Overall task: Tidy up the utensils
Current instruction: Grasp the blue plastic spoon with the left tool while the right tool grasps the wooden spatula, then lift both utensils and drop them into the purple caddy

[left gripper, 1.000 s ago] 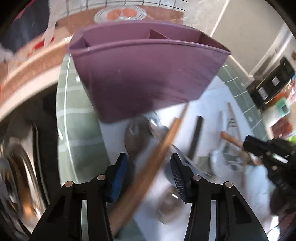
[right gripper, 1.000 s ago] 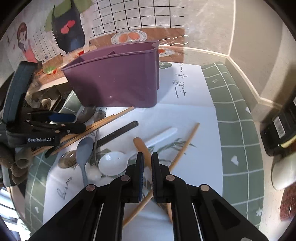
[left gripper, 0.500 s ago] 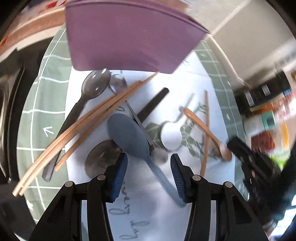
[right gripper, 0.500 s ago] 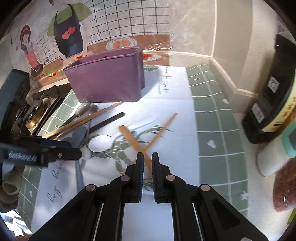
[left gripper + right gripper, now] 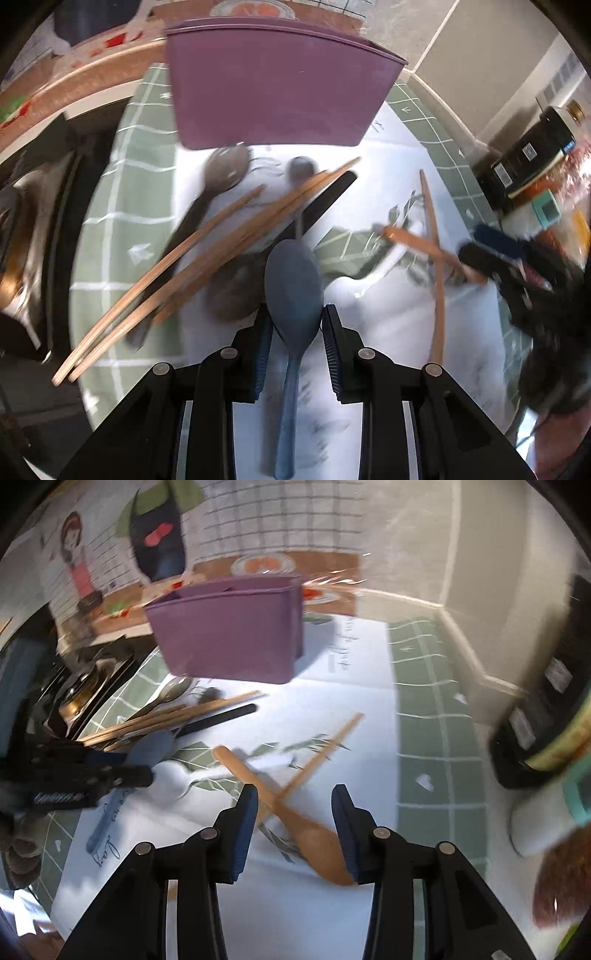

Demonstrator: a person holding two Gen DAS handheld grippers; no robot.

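Note:
A blue-grey spoon (image 5: 293, 284) lies on the mat with its bowl between the fingers of my left gripper (image 5: 297, 332). The jaws are closing and the pads (image 5: 265, 332) touch the bowl's sides. Left of it lie several wooden chopsticks (image 5: 207, 258), a dark spoon (image 5: 221, 170) and a black handle (image 5: 325, 203). Behind stands the purple utensil holder (image 5: 280, 85) (image 5: 229, 638). My right gripper (image 5: 295, 812) is opening. A wooden spoon (image 5: 317, 840) lies under its gap, crossed by one chopstick (image 5: 321, 749); neither pad presses it. The left gripper (image 5: 110, 771) also shows at the right wrist view's left edge.
A white spoon (image 5: 354, 284) lies between the two grippers. The green and white mat (image 5: 424, 709) covers the counter. A stove burner (image 5: 77, 690) is at the left. Dark bottles and packets (image 5: 554, 709) stand against the wall on the right.
My left gripper slid over the blue-grey spoon and its jaws narrowed around the bowl. The right gripper went from shut to open above the wooden spoon.

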